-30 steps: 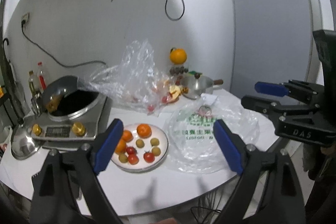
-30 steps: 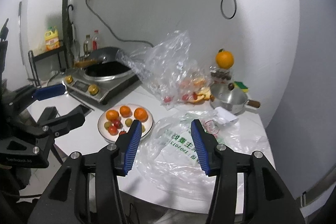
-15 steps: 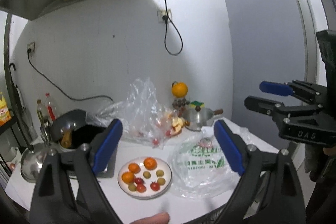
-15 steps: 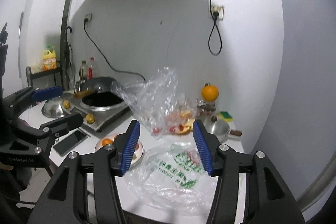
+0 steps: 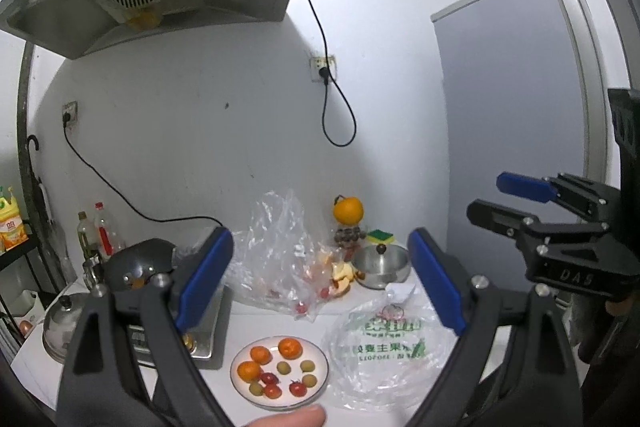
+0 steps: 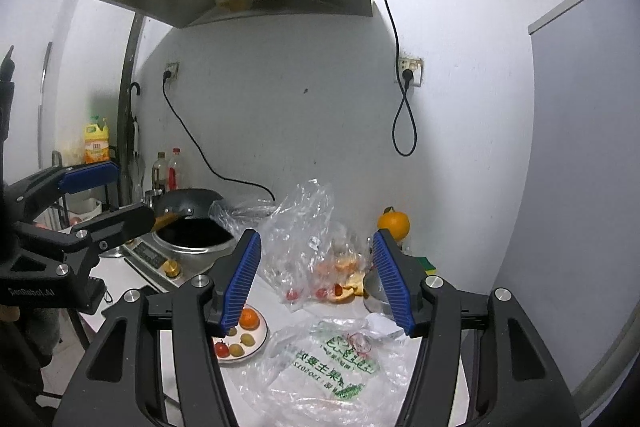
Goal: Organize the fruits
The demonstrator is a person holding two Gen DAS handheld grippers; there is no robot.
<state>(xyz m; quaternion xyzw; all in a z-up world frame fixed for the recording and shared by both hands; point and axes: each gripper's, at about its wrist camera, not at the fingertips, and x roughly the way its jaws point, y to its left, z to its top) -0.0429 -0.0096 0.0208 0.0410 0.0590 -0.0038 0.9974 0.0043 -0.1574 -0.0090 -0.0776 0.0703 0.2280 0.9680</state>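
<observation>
Both hand-held grippers, left (image 5: pixel 320 283) & right (image 6: pixel 318 279), gape empty; plate (image 5: pixel 320 373): 3 tangerines (image 5: pixel 290 347), 4 green fruits, 3 tomatoes.

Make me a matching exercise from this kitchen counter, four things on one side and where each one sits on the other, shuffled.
1. small oranges
2. big orange
3. steel pot
4. printed plastic bag

A. atop a jar by the wall
B. flat on the counter, right of the plate
C. on the white plate
D. behind the printed bag, beside the sponge

Pairs: 1-C, 2-A, 3-D, 4-B
</observation>
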